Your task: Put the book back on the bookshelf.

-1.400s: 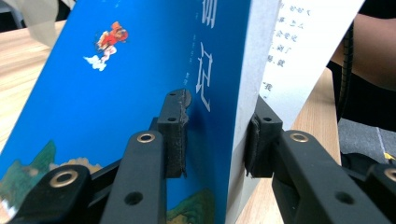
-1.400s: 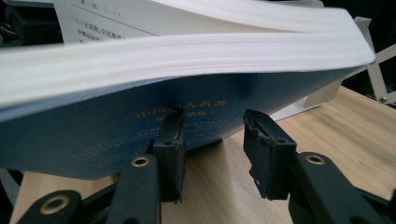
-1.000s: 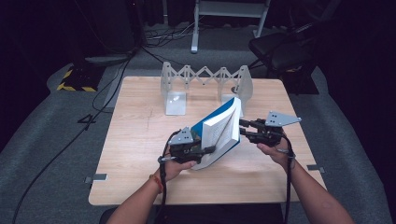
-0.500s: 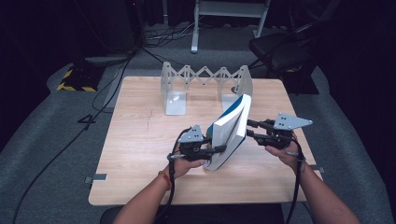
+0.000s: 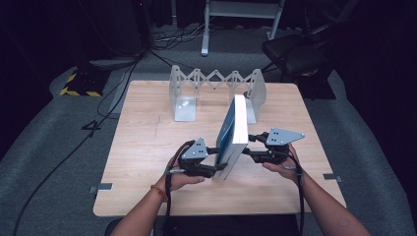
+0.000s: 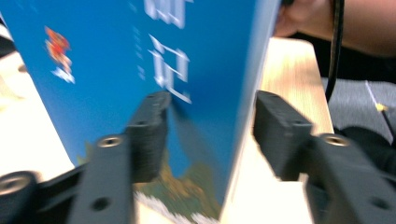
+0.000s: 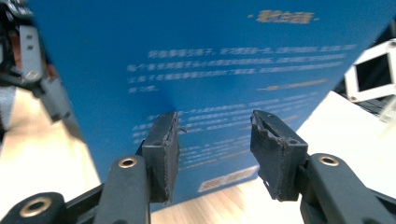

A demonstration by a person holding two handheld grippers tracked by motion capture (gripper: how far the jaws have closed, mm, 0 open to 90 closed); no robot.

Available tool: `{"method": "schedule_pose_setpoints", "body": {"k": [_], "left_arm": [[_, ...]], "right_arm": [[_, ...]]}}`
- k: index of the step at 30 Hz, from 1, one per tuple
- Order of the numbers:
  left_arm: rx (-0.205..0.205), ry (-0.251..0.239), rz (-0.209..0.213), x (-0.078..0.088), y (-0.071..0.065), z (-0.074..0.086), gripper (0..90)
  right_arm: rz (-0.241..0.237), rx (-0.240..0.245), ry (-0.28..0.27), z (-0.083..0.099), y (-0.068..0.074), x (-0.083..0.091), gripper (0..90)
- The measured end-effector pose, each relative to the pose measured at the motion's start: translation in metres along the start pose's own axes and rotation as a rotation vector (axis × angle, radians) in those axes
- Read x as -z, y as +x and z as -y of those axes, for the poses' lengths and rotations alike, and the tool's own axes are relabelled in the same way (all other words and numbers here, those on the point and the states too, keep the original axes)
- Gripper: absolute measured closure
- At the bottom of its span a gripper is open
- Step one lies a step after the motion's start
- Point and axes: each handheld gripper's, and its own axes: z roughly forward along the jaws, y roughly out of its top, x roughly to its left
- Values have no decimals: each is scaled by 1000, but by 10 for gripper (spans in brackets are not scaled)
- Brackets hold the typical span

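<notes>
A blue book (image 5: 235,132) with a white page edge stands upright on the wooden table (image 5: 147,142), near its middle. My left gripper (image 5: 221,160) is at the book's near left side. In the left gripper view its jaws have just been opening and straddle the book's (image 6: 140,56) near edge. One pad lies at the front cover and the other stands off the edge, so the left gripper (image 6: 212,105) is open. My right gripper (image 5: 250,146) faces the back cover (image 7: 210,56) from the right. The right gripper (image 7: 215,119) has also just been opening, with nothing between its jaws.
A metal accordion book rack (image 5: 216,81) stands at the table's far edge, just behind the book. Beyond the table are a dark chair (image 5: 295,54) and a white stand (image 5: 241,10). Cables and a yellow-striped box (image 5: 78,83) lie on the floor at left.
The book was tilted between both grippers and now stands upright, a little farther right. Both pairs of jaws have widened and let go of the covers.
</notes>
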Motion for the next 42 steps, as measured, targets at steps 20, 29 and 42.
{"method": "schedule_pose_setpoints", "body": {"k": [20, 29, 42], "left_arm": [[98, -33, -422, -26, -39, 0, 174], [156, -97, -413, -17, -27, 4, 403], [197, -108, -198, 12, 1, 17, 596]], "right_arm": [[-38, 11, -4, -12, 19, -23, 459], [-9, -18, 2, -8, 14, -26, 432], [74, -93, 49, 22, -28, 0, 370]]}}
